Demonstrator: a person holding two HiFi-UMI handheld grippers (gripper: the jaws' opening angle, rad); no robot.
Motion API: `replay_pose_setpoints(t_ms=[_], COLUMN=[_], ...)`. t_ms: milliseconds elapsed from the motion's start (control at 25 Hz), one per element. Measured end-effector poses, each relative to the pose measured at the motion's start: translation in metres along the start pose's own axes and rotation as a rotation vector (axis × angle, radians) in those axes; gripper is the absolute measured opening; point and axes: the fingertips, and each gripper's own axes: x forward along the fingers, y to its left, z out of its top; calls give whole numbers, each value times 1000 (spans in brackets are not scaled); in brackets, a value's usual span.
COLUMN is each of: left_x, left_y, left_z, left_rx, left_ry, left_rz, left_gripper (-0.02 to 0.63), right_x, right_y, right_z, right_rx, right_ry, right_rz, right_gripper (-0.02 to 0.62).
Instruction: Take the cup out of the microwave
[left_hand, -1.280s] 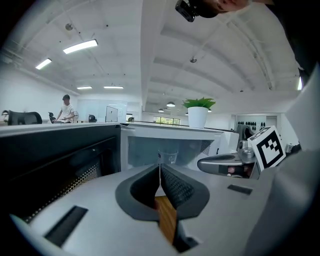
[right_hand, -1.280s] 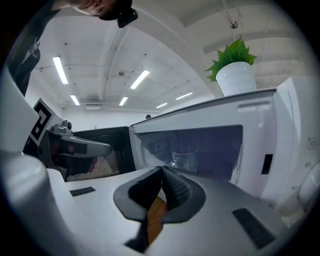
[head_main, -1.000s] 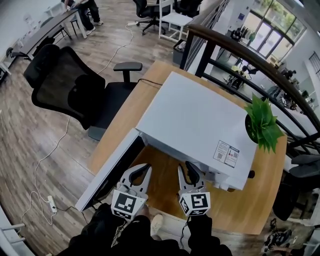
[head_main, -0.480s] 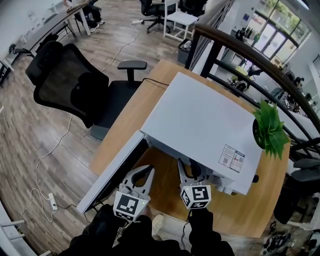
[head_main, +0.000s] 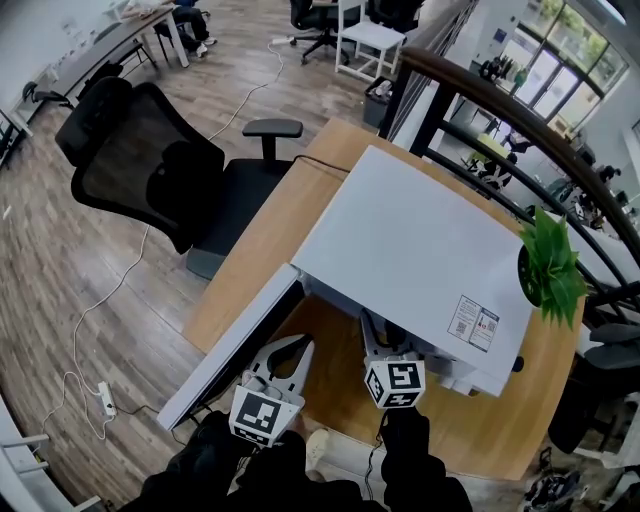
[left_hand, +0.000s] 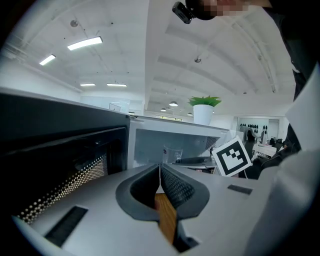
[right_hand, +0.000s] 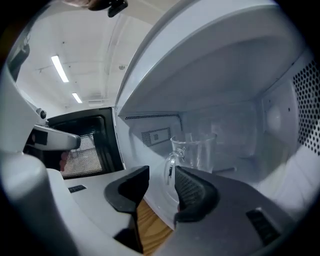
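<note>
A clear glass cup (right_hand: 196, 149) with a handle stands inside the white microwave (head_main: 420, 250), handle turned toward me; it also shows small in the left gripper view (left_hand: 171, 154). My right gripper (right_hand: 161, 181) is open at the cavity mouth, its tips just short of the cup's handle and nothing between the pads. In the head view the right gripper (head_main: 381, 332) reaches under the microwave's top edge, which hides the cup. My left gripper (left_hand: 160, 168) is shut on nothing and hovers over the table in front of the open door (head_main: 235, 345).
The microwave sits on a wooden table (head_main: 262, 235), its door swung out to the left. A potted plant (head_main: 552, 270) stands at the table's right end. A black office chair (head_main: 150, 165) is left of the table, with cables on the floor.
My right gripper has moved forward and down into the microwave's mouth, its fingertips now under the top edge. The left gripper has stayed in place.
</note>
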Motion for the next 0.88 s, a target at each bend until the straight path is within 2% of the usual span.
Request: replay_pose_setpoints(t_ms=[320, 880], left_x=[2, 3], left_y=[-2, 3], left_z=[-1, -7], left_rx=[3, -12], left_ry=[-20, 9], left_rz=[-10, -2], left_gripper=[28, 28], right_x=[11, 27], right_y=[3, 5], right_z=[1, 3], right_rx=[-9, -41], right_ry=[6, 18], right_rz=[22, 52], right_gripper=[172, 126])
